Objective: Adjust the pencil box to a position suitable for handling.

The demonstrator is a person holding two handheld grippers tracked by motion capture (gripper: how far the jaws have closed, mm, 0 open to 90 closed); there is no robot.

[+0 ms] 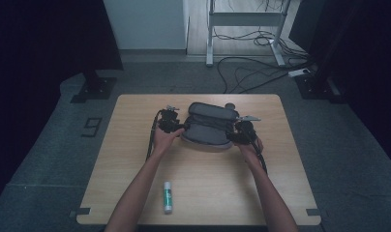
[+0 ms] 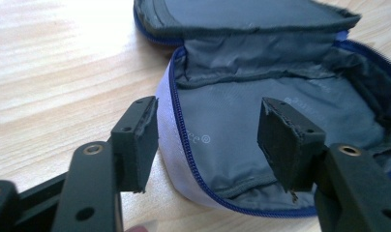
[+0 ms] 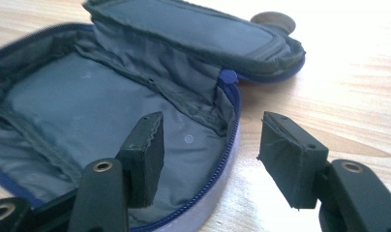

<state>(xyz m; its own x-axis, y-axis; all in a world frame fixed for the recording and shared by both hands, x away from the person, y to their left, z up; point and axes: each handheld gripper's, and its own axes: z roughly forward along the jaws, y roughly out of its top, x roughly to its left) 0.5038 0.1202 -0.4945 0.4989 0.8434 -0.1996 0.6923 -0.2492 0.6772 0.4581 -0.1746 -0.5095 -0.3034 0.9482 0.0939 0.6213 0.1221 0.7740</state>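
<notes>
both grippers gape astride the open pouch's rims.

Laboratory recording bay: a lone wooden worktop on grey carpet, black curtains at both sides, loose cables trailing past a white metal frame, and a floor marking "9".
</notes>
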